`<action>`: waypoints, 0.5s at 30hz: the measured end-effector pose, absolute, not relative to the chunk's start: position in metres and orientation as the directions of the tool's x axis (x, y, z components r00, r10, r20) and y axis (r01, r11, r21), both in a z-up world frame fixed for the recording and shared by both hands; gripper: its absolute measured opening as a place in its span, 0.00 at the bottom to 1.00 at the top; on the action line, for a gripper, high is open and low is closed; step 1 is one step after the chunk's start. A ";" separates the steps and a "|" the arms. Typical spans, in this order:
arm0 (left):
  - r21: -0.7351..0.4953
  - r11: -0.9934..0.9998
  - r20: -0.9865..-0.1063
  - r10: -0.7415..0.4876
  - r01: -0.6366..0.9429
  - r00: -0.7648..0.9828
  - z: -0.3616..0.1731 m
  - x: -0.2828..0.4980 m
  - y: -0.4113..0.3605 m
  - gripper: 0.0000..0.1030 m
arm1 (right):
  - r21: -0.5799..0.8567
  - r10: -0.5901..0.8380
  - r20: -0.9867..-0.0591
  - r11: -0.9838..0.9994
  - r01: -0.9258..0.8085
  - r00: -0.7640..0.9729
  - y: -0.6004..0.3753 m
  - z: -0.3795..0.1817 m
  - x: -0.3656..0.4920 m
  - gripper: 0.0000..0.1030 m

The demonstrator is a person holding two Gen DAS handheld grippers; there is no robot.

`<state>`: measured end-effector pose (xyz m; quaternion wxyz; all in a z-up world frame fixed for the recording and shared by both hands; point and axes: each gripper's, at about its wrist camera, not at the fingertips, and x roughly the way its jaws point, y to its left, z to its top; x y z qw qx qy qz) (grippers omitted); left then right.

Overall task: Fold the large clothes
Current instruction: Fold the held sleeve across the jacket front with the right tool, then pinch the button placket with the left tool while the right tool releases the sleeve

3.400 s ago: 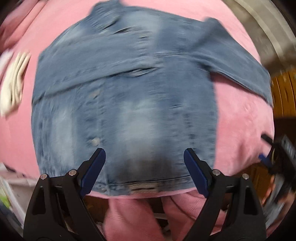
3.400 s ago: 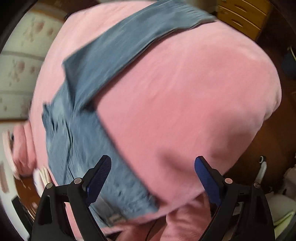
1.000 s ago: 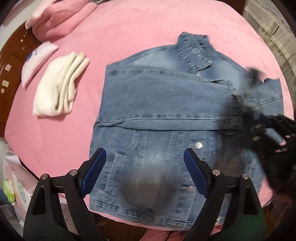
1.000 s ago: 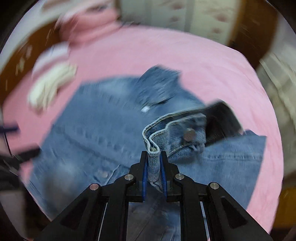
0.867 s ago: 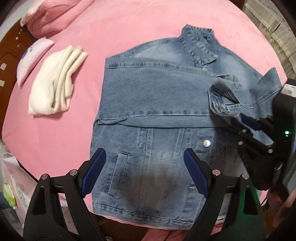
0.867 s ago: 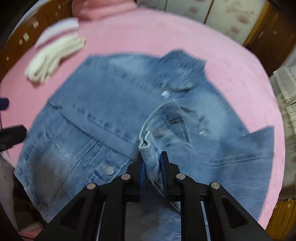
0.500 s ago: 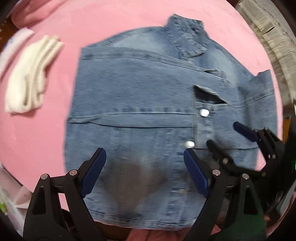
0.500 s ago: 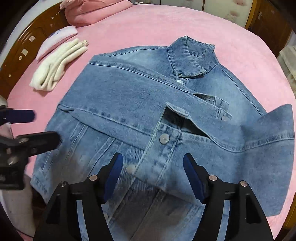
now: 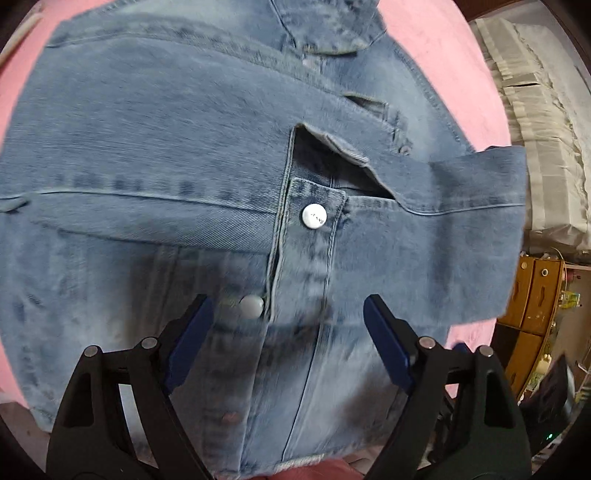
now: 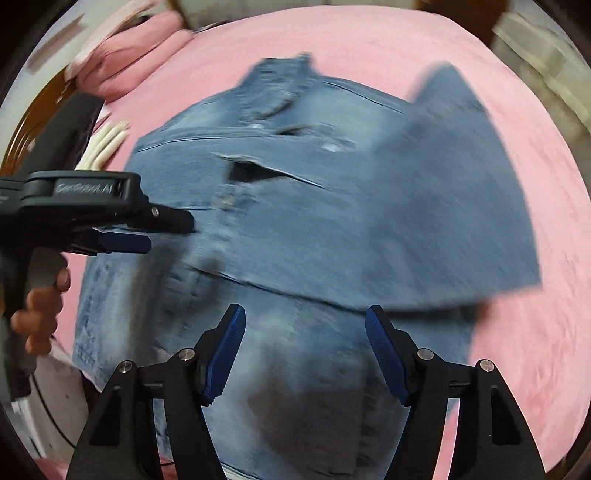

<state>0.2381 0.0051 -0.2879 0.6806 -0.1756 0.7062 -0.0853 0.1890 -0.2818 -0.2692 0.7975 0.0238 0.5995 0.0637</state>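
1. The denim jacket (image 9: 207,155) lies flat on the pink bed (image 10: 424,48), with its front side up. It is spread out like this so it can be folded neatly.
2. One sleeve (image 9: 461,229) is laid across the chest, past the tips of the left jaws. My guess is that this makes the jacket narrower for the next fold.
3. The left gripper (image 9: 288,341) points down at the lower front of the jacket. Its jaws are closing a little, but there is only air between the blue pads. They press on nothing.
4. The right gripper (image 10: 304,354) also hangs over the lower part of the jacket. Its jaws are let go and stand apart, with nothing held.
5. A hand (image 10: 40,306) holds the left tool off to the left side of the right jaws.
6. The jacket is faded blue, lighter in some patches. A shiny round button (image 9: 314,216) sits just ahead of the left jaws, and a second button (image 9: 251,306) is close to the left pad.
7. The collar (image 9: 328,26) is far ahead of the jaws. The bottom hem is near, below the pads.
8. The right view is blurry, so small things there are hard to tell.
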 end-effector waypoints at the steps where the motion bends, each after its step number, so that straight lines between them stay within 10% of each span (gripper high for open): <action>1: -0.359 0.924 -0.930 -0.366 -0.134 -0.028 -0.296 0.240 0.001 0.72 | 0.111 0.121 -0.955 0.993 -0.052 0.273 -0.293 -0.272 0.184 0.67; 6: -0.341 0.934 -0.934 -0.350 -0.106 -0.077 -0.317 0.245 -0.022 0.68 | 0.057 0.042 -0.968 0.997 0.052 0.248 -0.349 -0.288 0.158 0.67; 15: -0.160 0.986 -0.987 -0.159 0.054 -0.029 -0.311 0.239 -0.072 0.31 | 0.033 -0.022 -0.964 0.979 0.200 0.266 -0.421 -0.297 0.140 0.67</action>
